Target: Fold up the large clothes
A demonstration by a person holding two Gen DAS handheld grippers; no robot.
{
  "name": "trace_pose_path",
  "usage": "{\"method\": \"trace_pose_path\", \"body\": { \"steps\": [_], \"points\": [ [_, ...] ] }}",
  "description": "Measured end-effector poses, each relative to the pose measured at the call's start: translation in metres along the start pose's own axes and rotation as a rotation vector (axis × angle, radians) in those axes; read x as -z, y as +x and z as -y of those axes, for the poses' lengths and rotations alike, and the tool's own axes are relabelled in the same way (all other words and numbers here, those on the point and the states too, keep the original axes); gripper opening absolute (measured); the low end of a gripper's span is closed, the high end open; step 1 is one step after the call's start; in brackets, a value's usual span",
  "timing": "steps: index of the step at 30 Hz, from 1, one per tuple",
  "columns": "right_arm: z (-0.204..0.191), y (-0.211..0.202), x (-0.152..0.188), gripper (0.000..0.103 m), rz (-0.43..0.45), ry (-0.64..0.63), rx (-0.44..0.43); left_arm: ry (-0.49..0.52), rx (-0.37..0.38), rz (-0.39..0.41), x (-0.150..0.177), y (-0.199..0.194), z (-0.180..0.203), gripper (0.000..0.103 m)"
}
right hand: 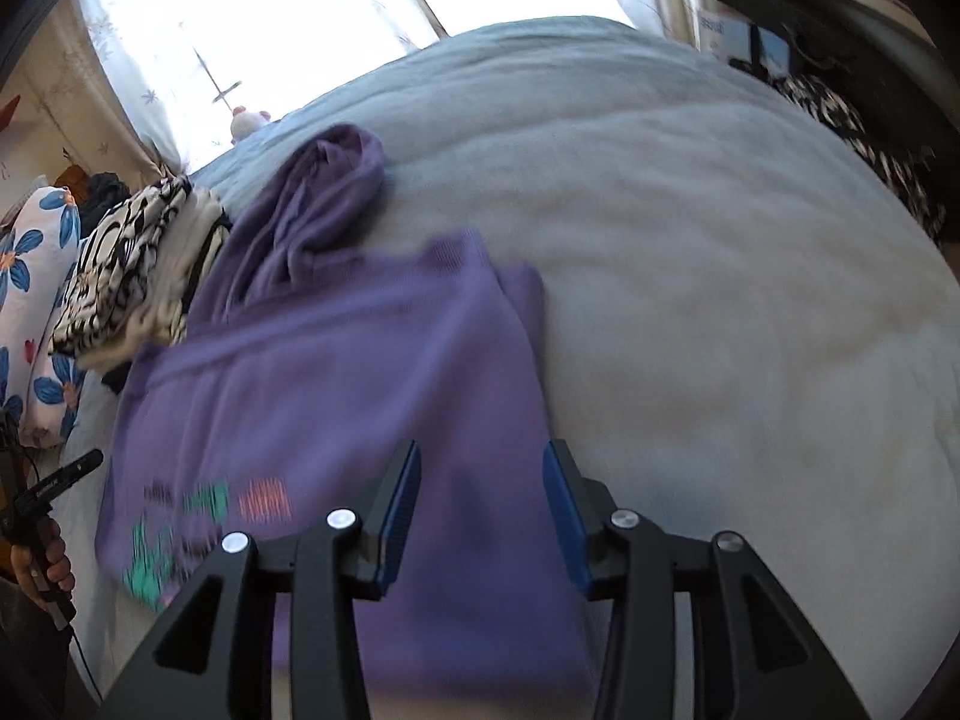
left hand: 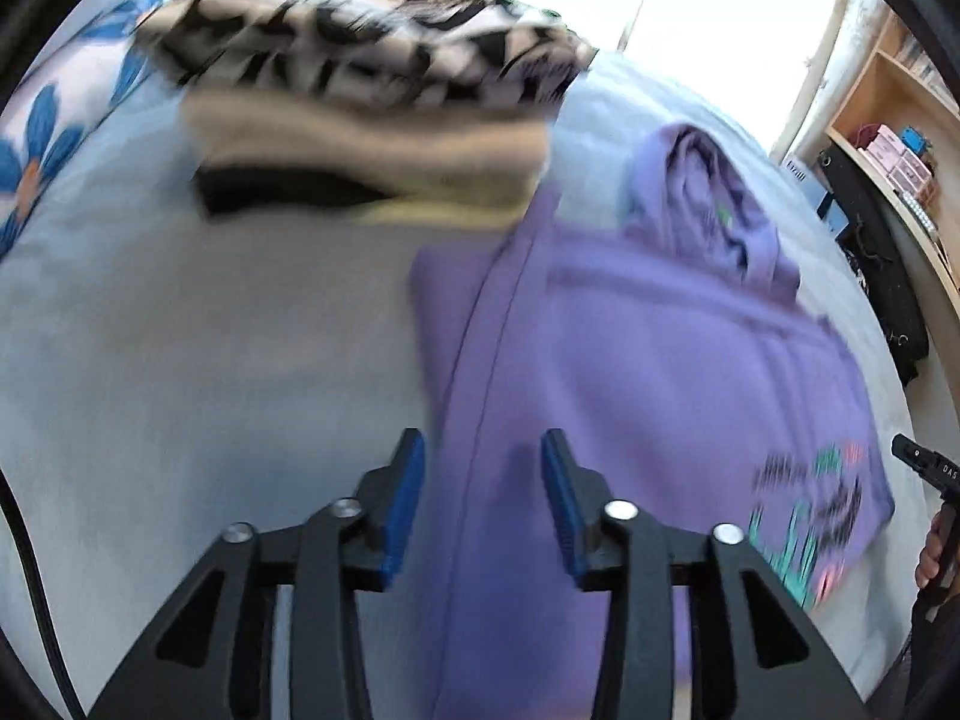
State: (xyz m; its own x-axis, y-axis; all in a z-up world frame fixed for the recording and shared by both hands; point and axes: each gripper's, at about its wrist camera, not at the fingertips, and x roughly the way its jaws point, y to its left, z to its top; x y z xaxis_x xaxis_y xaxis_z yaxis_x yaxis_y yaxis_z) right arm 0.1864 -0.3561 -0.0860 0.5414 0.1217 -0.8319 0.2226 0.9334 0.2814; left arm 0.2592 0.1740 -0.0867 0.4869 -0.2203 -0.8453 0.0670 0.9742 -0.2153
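A purple hoodie [left hand: 660, 360] [right hand: 336, 372] lies partly folded on the bed, its hood [left hand: 708, 192] [right hand: 324, 198] bunched at the far end and a colourful print [right hand: 204, 510] near the close edge. My left gripper [left hand: 482, 444] hovers over the hoodie's left folded edge, its blue pads apart and pressing on nothing. My right gripper [right hand: 483, 456] stands open the same way over the right folded edge. Each gripper shows at the margin of the other's view, the right [left hand: 924, 468] and the left [right hand: 54, 486], each held by a hand.
A stack of folded clothes [left hand: 360, 60] [right hand: 126, 264], a black-and-white patterned piece on top, sits beyond the hoodie. A floral pillow [left hand: 42, 138] [right hand: 36, 276] lies at the left. The pale bed cover [right hand: 720, 240] stretches to the right. A wooden shelf [left hand: 888, 120] and a dark bag [left hand: 882, 276] stand beside the bed.
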Motion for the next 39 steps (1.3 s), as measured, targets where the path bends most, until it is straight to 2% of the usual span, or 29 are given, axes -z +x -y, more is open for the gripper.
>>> {"method": "trace_pose_path", "body": {
  "steps": [3, 6, 11, 12, 14, 15, 17, 21, 23, 25, 27, 29, 30, 32, 33, 35, 36, 39],
  "points": [
    [0.008, 0.000, 0.028, 0.042, -0.039, 0.007, 0.020, -0.037, 0.027, -0.046, 0.034, -0.006, -0.012, 0.043],
    [0.014, 0.003, 0.047, 0.042, -0.058, 0.028, 0.012, -0.070, 0.045, -0.027, 0.055, -0.013, -0.016, 0.044],
    [0.017, 0.006, 0.053, 0.041, -0.028, 0.041, -0.025, -0.103, 0.070, -0.026, 0.071, -0.014, -0.019, 0.044],
    [0.018, 0.008, 0.053, 0.040, -0.030, 0.043, -0.029, -0.104, 0.070, -0.025, 0.072, -0.012, -0.018, 0.042],
    [0.017, 0.011, 0.051, 0.025, -0.027, 0.045, -0.011, -0.101, 0.076, -0.018, 0.074, -0.012, -0.017, 0.032],
    [0.018, 0.011, 0.051, 0.021, -0.026, 0.042, -0.006, -0.095, 0.063, -0.012, 0.073, -0.012, -0.015, 0.023],
    [0.018, 0.007, 0.051, 0.012, -0.017, 0.048, -0.003, -0.088, 0.051, 0.002, 0.069, -0.012, -0.008, 0.013],
    [0.018, -0.013, 0.056, 0.011, 0.037, 0.030, 0.014, -0.038, -0.014, 0.045, 0.073, -0.024, 0.002, 0.010],
    [0.025, 0.006, 0.065, 0.011, -0.022, 0.053, 0.025, -0.047, -0.024, 0.009, 0.083, -0.010, -0.003, 0.010],
    [0.028, 0.012, 0.069, 0.012, -0.028, 0.068, 0.019, -0.075, 0.001, 0.009, 0.085, -0.007, -0.009, 0.010],
    [0.024, 0.003, 0.065, 0.013, -0.019, 0.059, 0.034, -0.070, -0.010, 0.015, 0.082, -0.014, -0.008, 0.016],
    [0.013, -0.015, 0.060, 0.016, 0.018, 0.021, 0.092, -0.040, -0.072, 0.020, 0.076, -0.027, -0.004, 0.021],
    [0.005, -0.026, 0.059, 0.016, 0.059, -0.017, 0.136, -0.022, -0.127, 0.031, 0.073, -0.034, 0.000, 0.028],
    [-0.014, -0.043, 0.057, 0.022, 0.131, -0.087, 0.176, 0.003, -0.206, 0.099, 0.068, -0.053, 0.009, 0.032],
    [-0.023, -0.048, 0.055, 0.026, 0.156, -0.110, 0.174, 0.012, -0.221, 0.134, 0.065, -0.060, 0.015, 0.038],
    [-0.047, -0.050, 0.051, 0.041, 0.185, -0.145, 0.125, 0.025, -0.198, 0.186, 0.057, -0.069, 0.032, 0.049],
    [-0.060, -0.046, 0.049, 0.041, 0.181, -0.157, 0.093, 0.030, -0.172, 0.203, 0.053, -0.069, 0.042, 0.052],
    [-0.106, -0.017, 0.040, 0.041, 0.123, -0.200, -0.039, 0.061, -0.104, 0.197, 0.044, -0.049, 0.080, 0.052]
  ]
}}
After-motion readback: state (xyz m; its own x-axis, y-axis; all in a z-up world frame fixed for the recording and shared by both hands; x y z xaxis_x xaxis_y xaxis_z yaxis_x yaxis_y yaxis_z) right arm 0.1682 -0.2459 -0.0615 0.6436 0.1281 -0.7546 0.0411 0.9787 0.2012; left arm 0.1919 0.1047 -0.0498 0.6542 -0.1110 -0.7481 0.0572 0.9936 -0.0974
